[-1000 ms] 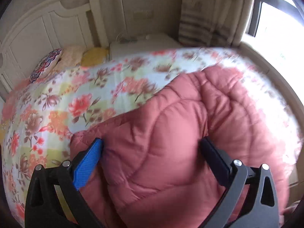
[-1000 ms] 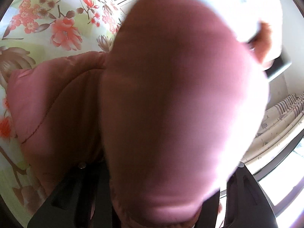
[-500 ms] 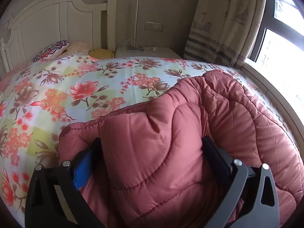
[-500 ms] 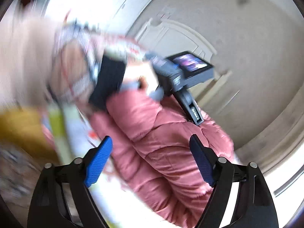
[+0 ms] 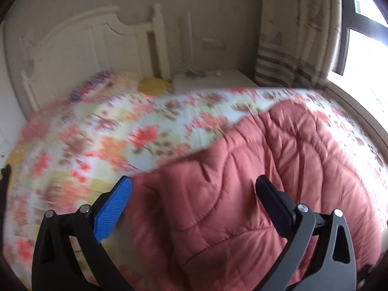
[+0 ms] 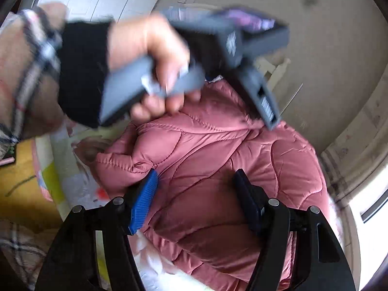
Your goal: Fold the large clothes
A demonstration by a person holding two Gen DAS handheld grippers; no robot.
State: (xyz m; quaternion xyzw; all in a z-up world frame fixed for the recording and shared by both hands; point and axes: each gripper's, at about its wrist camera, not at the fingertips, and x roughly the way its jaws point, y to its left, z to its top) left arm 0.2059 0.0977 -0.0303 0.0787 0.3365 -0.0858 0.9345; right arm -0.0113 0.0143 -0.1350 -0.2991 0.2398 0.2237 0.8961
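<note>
**Entry: pink quilted coat, released on bed — both hand-held grippers clear**

Item. Pink quilted coat (image 5: 254, 194), lying bunched and partly folded on the floral bedspread (image 5: 109, 145), toward the window side of the bed.

Change noted. A second ago a thick fold of the coat filled my right view and sat between the jaws. My right hand-held gripper (image 6: 196, 194) now has bare pads; the jaws opened to let go and have just eased in a little, with nothing between them. My left hand-held gripper (image 5: 194, 198), which had coat bulging between its fingers half a second ago, now stands above the fabric, pads apart and bare.

Meaning for the task. I judge one fold laid down and let go; the coat looks lumpy, so further folds or a smoothing pass probably remain.

Pose. Left: spread wide, tilted down over the near edge of the coat, view blurred. Right: spread, aimed down across the coat. In the right view my left hand (image 6: 155, 72), in a dark cuff, grips its gripper's handle above the coat's far part.
</note>
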